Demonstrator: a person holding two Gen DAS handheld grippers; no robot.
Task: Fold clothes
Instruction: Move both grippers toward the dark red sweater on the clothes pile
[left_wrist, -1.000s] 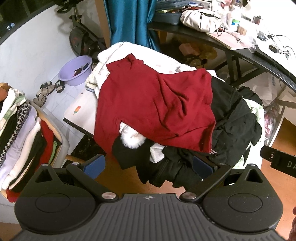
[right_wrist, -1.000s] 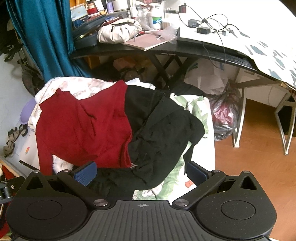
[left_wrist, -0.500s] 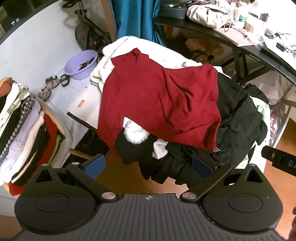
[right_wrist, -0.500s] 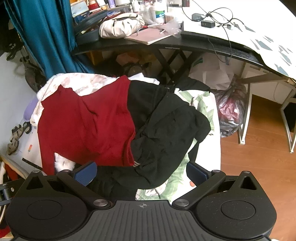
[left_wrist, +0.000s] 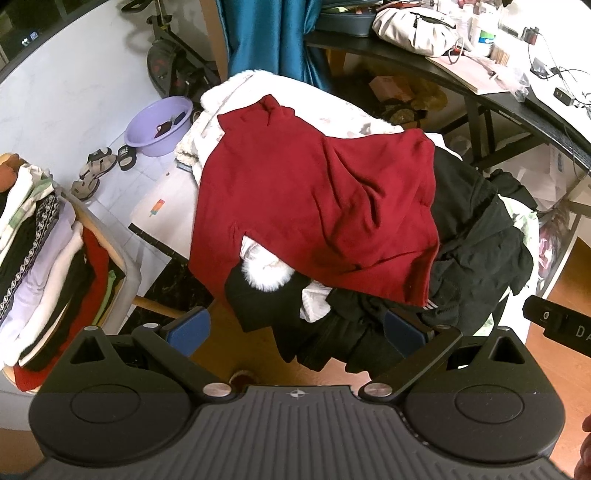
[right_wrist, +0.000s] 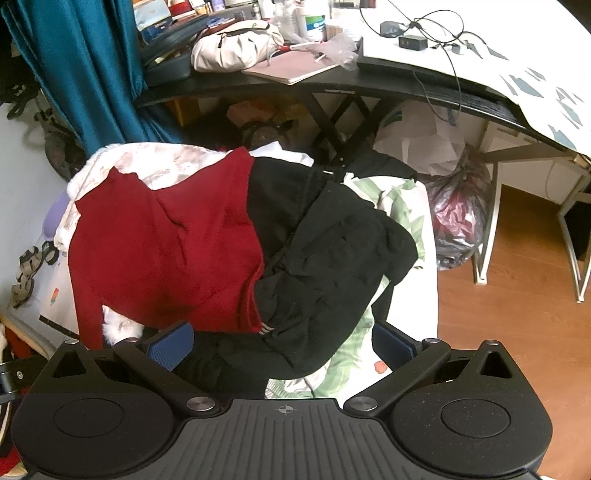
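Letters "DA" legible on black bar (left_wrist: 561, 326); rest cropped.

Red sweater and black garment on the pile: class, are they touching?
Touching. The right wrist view shows the red sweater with its edge lying directly over the black garment, no gap between them.

Crumpled red sweater (left_wrist: 317, 206) atop black clothes (left_wrist: 476, 251)

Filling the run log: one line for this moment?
left gripper: open, empty | right gripper: open, empty | dark red knit sweater: unfolded atop pile | phase: approach
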